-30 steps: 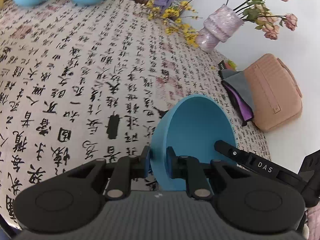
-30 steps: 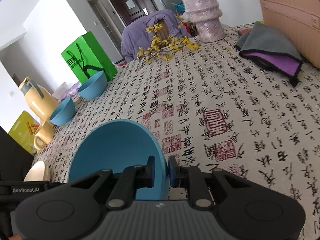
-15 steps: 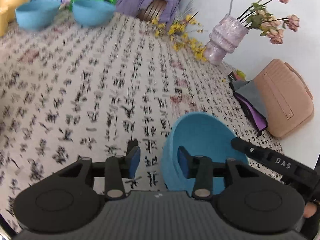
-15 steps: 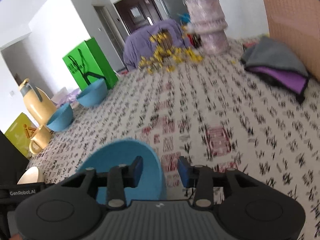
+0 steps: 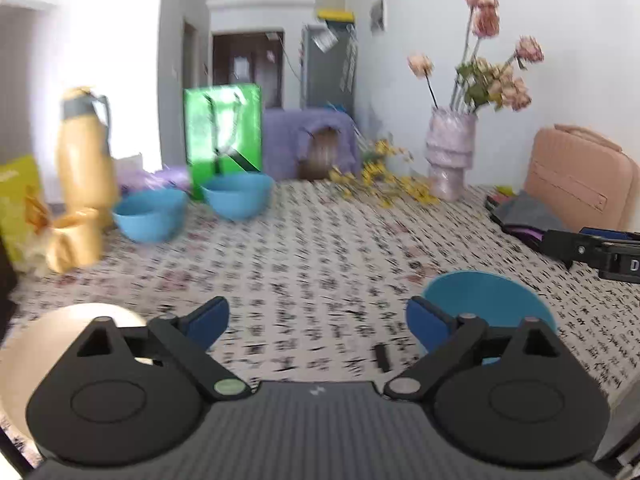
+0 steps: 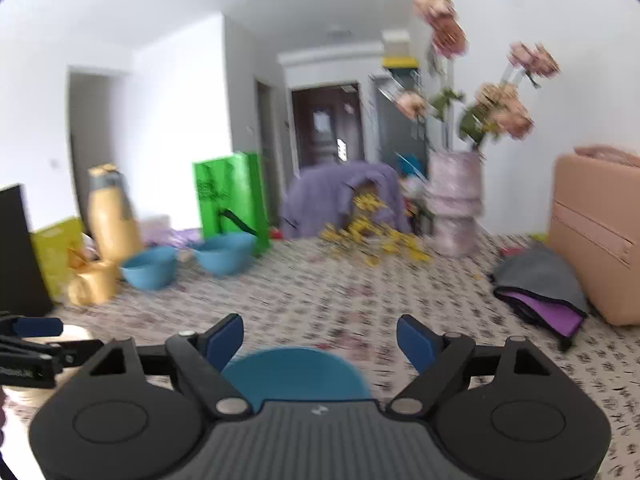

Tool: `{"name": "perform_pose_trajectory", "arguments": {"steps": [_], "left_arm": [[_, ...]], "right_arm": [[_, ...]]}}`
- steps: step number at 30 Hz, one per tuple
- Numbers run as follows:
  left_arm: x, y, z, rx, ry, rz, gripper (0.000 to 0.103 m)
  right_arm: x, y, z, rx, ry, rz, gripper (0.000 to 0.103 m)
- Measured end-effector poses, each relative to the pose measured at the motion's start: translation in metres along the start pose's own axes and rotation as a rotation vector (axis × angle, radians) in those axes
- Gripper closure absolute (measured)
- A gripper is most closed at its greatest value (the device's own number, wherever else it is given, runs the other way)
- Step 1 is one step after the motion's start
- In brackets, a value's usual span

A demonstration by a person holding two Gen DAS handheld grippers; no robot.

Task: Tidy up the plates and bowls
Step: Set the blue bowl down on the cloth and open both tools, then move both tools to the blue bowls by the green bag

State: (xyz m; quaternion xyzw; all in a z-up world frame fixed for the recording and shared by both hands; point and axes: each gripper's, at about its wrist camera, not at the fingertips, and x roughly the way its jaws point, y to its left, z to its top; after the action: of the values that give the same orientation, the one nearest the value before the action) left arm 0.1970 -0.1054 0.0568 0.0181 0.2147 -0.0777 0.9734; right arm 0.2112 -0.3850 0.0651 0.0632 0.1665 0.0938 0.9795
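A blue bowl (image 5: 486, 300) rests upright on the patterned tablecloth (image 5: 320, 264), just behind the right finger of my left gripper (image 5: 316, 318). That gripper's jaws are opening wide and nothing lies between them. In the right wrist view the same blue bowl (image 6: 296, 372) sits low between and below the fingers of my right gripper (image 6: 320, 340), whose jaws are also opening and do not touch it. Two more blue bowls (image 5: 150, 216) (image 5: 238, 196) stand at the table's far left. A cream plate (image 5: 36, 340) lies at the near left.
A yellow jug (image 5: 84, 152) and yellow cup (image 5: 72, 240) stand far left beside a green bag (image 5: 222, 132). A pink vase (image 5: 450, 156) with flowers, yellow blossoms (image 5: 384, 184), folded cloths (image 6: 540, 284) and a pink case (image 5: 580, 180) fill the right side.
Both grippers let go of the blue bowl's rim and opened wide. They rose and tilted up, so the bowl, held tilted before, now sits upright on the cloth.
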Motion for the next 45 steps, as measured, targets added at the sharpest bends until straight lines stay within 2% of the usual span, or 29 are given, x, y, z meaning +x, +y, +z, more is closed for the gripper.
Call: {"name": "perform_pose_trajectory", "arguments": {"steps": [4,8,12,20,25,31,34,36,40,45], "left_arm": [[-0.034,0.028,-0.022,-0.041,-0.059,0.070,0.000],[-0.054,0.055,-0.045,-0.079,-0.035,0.138,0.000],[-0.063,0.078,-0.054,-0.119,-0.025,0.171,0.000],[-0.058,0.104,-0.058,-0.161,-0.021,0.176,0.000],[-0.044,0.128,-0.046,-0.179,-0.034,0.176,0.000],[-0.013,0.168,-0.007,-0.175,-0.050,0.161,0.000],[0.012,0.192,0.014,-0.171,-0.051,0.159,0.000],[0.034,0.211,0.029,-0.184,-0.040,0.172,0.000],[0.078,0.248,0.050,-0.236,0.003,0.170,0.000],[0.145,0.293,0.078,-0.309,0.083,0.129,0.000]], "right_arm": [[-0.016,0.032,-0.022,0.002,-0.023,0.119,0.015],[-0.023,0.069,-0.054,-0.051,-0.035,0.178,0.010],[-0.017,0.100,-0.071,-0.069,0.011,0.222,0.010],[-0.007,0.137,-0.065,-0.076,0.031,0.258,0.010],[0.014,0.154,-0.049,-0.067,0.056,0.274,0.010],[0.070,0.181,-0.008,0.005,0.098,0.264,0.010],[0.111,0.194,0.013,0.070,0.117,0.274,0.010],[0.145,0.206,0.026,0.103,0.145,0.244,0.011],[0.204,0.225,0.039,0.173,0.166,0.241,0.011],[0.297,0.244,0.057,0.266,0.248,0.234,0.013]]}}
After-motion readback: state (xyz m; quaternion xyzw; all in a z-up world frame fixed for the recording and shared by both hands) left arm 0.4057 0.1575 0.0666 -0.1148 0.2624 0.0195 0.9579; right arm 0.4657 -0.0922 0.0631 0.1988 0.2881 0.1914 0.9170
